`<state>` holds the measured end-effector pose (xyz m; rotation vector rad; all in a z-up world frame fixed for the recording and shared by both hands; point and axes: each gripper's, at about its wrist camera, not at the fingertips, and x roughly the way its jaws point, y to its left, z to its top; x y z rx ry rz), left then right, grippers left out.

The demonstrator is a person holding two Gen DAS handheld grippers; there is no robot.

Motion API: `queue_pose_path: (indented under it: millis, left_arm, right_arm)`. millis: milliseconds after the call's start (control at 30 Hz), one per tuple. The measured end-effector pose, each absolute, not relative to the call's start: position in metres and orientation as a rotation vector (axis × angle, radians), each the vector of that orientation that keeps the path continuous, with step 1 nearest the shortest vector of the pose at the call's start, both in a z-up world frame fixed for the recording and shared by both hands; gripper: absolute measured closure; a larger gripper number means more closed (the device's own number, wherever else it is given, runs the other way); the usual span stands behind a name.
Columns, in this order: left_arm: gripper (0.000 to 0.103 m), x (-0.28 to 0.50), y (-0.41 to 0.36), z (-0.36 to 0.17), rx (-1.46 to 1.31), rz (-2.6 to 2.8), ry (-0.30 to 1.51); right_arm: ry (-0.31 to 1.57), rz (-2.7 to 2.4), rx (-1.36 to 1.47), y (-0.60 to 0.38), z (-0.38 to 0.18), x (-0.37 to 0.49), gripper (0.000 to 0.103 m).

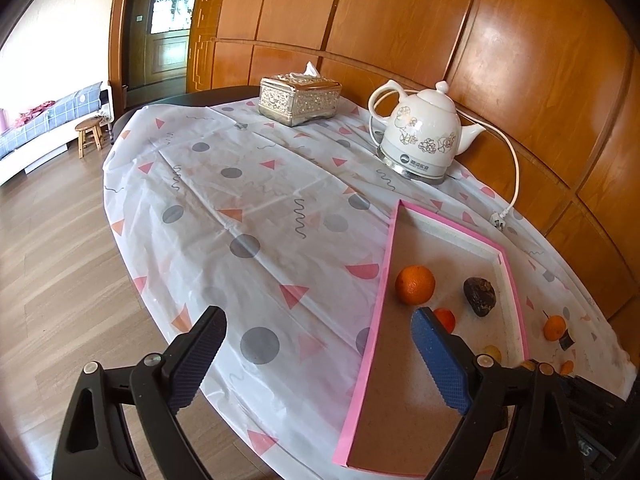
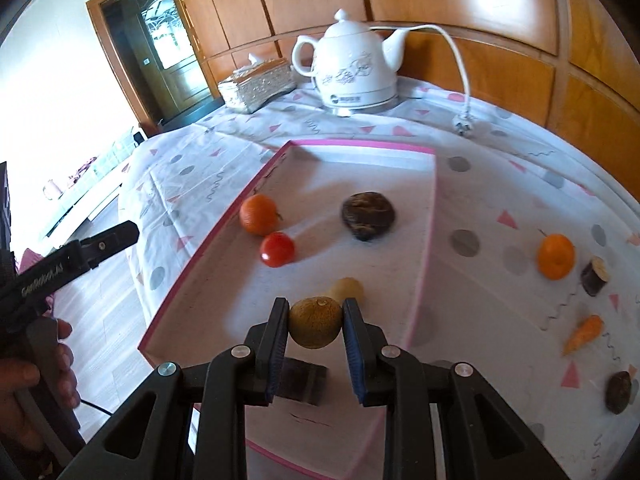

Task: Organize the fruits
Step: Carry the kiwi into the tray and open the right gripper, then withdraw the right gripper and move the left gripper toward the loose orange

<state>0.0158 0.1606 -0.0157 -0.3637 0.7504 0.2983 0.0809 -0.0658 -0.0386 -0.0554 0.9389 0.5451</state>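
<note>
Right tongs (image 2: 315,322) clamped on round tan-green fruit (image 2: 316,322), held above pink-rimmed tray (image 2: 426,240). Grip narrow on smooth sphere: slip likely, fruit may roll into tomato (image 2: 277,249). Left tongs (image 1: 316,360) apart, idle beside tray. Orange (image 2: 555,256) outside on desk (image 2: 500,184).

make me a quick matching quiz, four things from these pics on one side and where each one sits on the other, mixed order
Things:
1. small red tomato
2. round tan fruit
3. orange carrot piece
4. white ceramic kettle

Places:
A. at the far edge of the table, near the wall
B. between the right gripper fingers
C. inside the pink-rimmed tray
D. on the tablecloth outside the tray

Pairs: 1-C, 2-B, 3-D, 4-A
</note>
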Motion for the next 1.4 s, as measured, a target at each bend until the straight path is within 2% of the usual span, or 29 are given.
queue_pose_path:
  millis: [100, 267, 400, 533, 1400]
  left_arm:
    - [0.009, 0.016, 0.156, -0.016, -0.347, 0.285, 0.753]
    - [0.009, 0.016, 0.152, -0.014, -0.334, 0.270, 0.750]
    - [0.009, 0.016, 0.149, -0.012, -0.327, 0.249, 0.747]
    - [0.009, 0.016, 0.144, -0.010, -0.319, 0.226, 0.748]
    - [0.009, 0.023, 0.103, -0.009, -0.225, 0.102, 0.787]
  right_arm:
    - [0.939, 0.559, -0.059, -0.055, -0.040, 0.083, 0.075]
    - [0.937, 0.552, -0.056, -0.052, -0.040, 0.080, 0.065]
    - [0.924, 0.508, -0.054, -0.064, -0.036, 0.073, 0.065]
    - [0.902, 0.454, -0.047, -0.080, -0.033, 0.066, 0.060]
    - [0.877, 0.112, 0.040, -0.190, -0.038, 0.040, 0.060]
